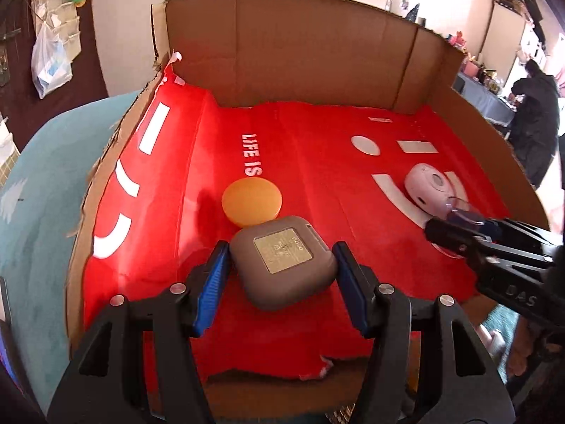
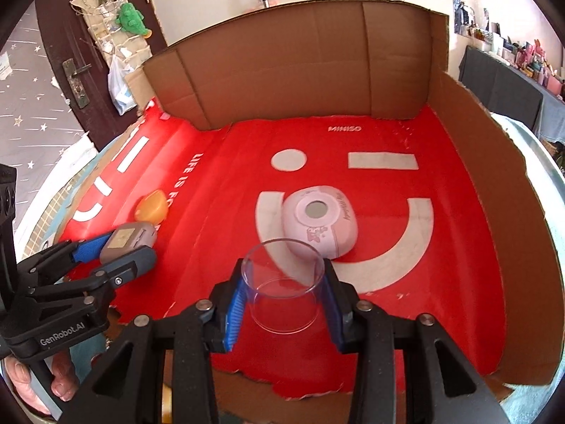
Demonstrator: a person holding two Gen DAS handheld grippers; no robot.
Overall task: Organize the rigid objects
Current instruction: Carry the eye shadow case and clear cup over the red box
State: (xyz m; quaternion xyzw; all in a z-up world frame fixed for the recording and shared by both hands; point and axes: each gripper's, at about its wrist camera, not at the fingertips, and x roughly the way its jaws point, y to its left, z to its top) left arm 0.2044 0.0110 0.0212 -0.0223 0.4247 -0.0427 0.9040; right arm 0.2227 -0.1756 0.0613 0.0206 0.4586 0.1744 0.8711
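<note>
A grey-brown rounded square case [image 1: 280, 263] with a gold label lies on the red mat [image 1: 303, 148]. My left gripper [image 1: 280, 275] straddles it, blue pads close on both sides, gaps showing. It also shows in the right wrist view [image 2: 127, 240]. An orange round lid [image 1: 251, 200] lies just behind the case. My right gripper [image 2: 284, 293] is shut on a clear plastic cup [image 2: 282, 282], held upright near the mat. A pink oval case [image 2: 319, 224] lies just beyond the cup.
Cardboard walls [image 2: 293, 67] enclose the mat at the back and right [image 2: 494, 194]. The mat's front edge [image 2: 303, 388] is torn. A person [image 1: 536, 120] stands far right by a table.
</note>
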